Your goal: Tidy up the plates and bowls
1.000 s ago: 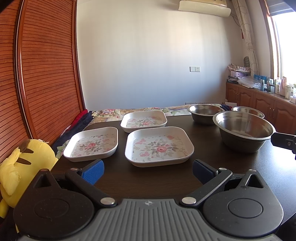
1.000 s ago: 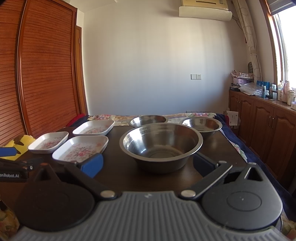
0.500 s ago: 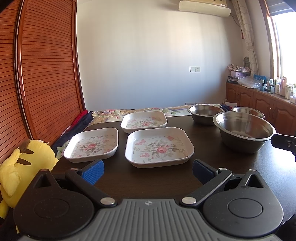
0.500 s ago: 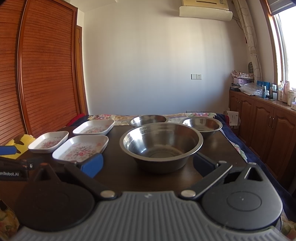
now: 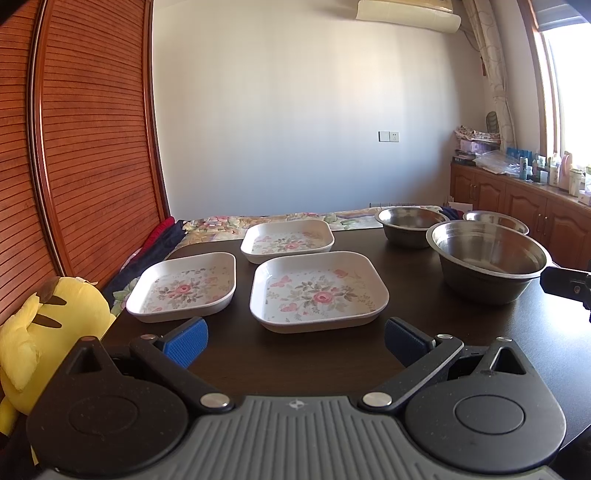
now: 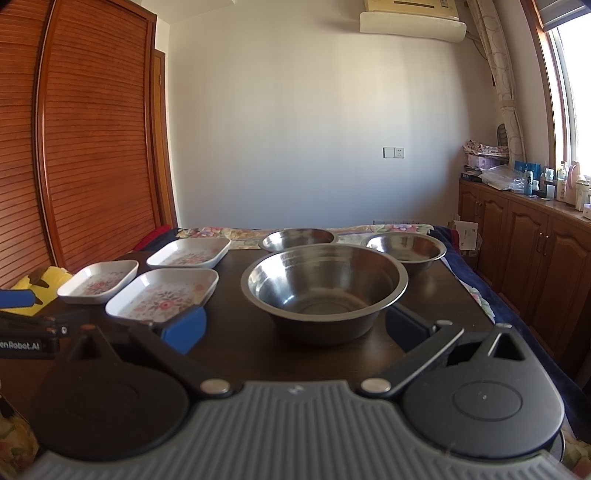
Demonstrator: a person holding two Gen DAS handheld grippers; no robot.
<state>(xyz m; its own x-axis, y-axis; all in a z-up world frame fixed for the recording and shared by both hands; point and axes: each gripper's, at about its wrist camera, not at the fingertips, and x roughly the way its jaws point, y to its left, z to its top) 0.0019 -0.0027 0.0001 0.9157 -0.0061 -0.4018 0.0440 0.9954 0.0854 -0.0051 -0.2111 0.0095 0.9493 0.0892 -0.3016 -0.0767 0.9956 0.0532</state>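
Three floral square plates point(image 5: 319, 291) look light, stiff and a bit slick, so pinch a raised rim; steel bowls point(image 6: 325, 286) too; both tools point(image 5: 295, 332) point(image 6: 293, 323) spread wide, empty

Plush toy point(image 5: 48, 317): yellow, near left, beside table edge.
Air conditioner point(image 6: 412, 20): far wall, top.
Wall socket point(image 5: 388, 136): far wall.
Cabinets point(image 6: 524, 236): right, cluttered top.

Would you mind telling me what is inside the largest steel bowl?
The large round stainless steel bowl holds nothing visible: its bare shiny floor shows in the right wrist view. Its near inner wall is hidden by the rim.
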